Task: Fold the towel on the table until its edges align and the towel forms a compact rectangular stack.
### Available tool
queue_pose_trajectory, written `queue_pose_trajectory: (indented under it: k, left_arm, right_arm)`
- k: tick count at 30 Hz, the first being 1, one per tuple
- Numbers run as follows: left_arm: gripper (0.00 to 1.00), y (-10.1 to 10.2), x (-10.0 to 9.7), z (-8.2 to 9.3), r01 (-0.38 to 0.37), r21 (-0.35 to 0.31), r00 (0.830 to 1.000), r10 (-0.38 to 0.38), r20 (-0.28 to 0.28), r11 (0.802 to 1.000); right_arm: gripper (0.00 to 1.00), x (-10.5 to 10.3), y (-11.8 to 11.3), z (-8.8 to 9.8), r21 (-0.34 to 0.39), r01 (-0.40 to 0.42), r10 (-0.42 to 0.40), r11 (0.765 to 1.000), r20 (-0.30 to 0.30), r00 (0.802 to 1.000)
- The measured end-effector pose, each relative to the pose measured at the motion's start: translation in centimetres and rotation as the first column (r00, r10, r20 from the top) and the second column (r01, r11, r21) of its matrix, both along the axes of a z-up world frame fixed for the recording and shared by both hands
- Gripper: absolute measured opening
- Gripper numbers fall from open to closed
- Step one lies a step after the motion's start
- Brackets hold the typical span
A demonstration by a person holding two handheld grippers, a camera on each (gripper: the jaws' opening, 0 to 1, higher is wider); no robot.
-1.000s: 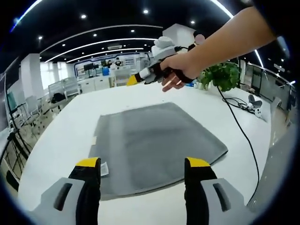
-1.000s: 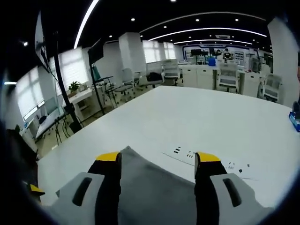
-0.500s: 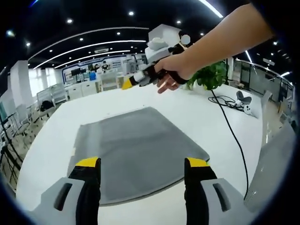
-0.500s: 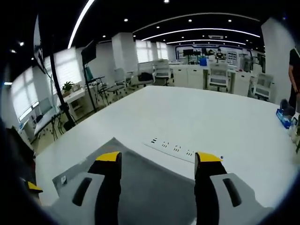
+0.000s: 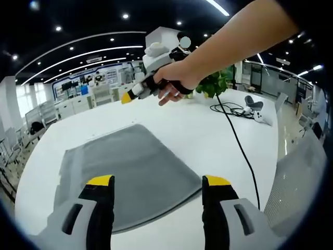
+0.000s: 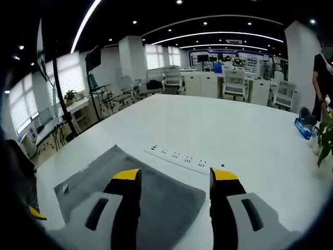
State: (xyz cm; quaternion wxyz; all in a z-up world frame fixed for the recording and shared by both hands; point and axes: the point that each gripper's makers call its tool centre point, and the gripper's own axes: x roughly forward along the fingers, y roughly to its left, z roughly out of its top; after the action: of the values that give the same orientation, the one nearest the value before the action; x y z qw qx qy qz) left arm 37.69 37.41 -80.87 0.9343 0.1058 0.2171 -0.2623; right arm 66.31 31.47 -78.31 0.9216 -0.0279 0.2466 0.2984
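We see the grey towel point(image 5: 125, 174) lying flat on the white table point(image 5: 208, 130), its long axis running away from the left gripper point(image 5: 156, 182), whose jaws stand wide apart, empty, above the near edge. The right gripper point(image 6: 174, 177), likewise parted and empty, hangs over the towel's far corner; both have lifted away since earlier. A power strip point(image 6: 182, 156) lies just beyond the towel, probably clear of it.

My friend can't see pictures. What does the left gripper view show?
A gray towel lies flat on a white table, beyond the open left tongs. A hand holds the right tongs above it.
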Motion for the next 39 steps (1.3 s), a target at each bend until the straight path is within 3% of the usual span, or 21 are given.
queue_pose_trajectory:
  k: [15, 23, 39]
  left_arm:
    - [0.54, -4.4, -0.4, -1.9, 0.13, 0.023, 0.99, -0.128, -0.049, 0.991]
    - [0.44, -6.4, -0.8, -4.3, 0.208, 0.06, 0.975, -0.202, -0.097, 0.976]
    - [0.33, -8.5, -0.3, -9.3, 0.255, 0.095, 0.951, -0.231, -0.206, 0.962]
  right_arm:
    - [0.36, 0.3, -3.1, -2.2, -0.026, 0.01, -0.011, 1.0, -0.021, 1.0]
    - [0.33, 0.6, -4.0, -3.5, -0.017, 0.02, -0.02, 1.0, -0.035, 0.999]
    - [0.33, 0.5, -5.3, -6.7, -0.024, 0.025, -0.027, 0.999, -0.071, 0.997]
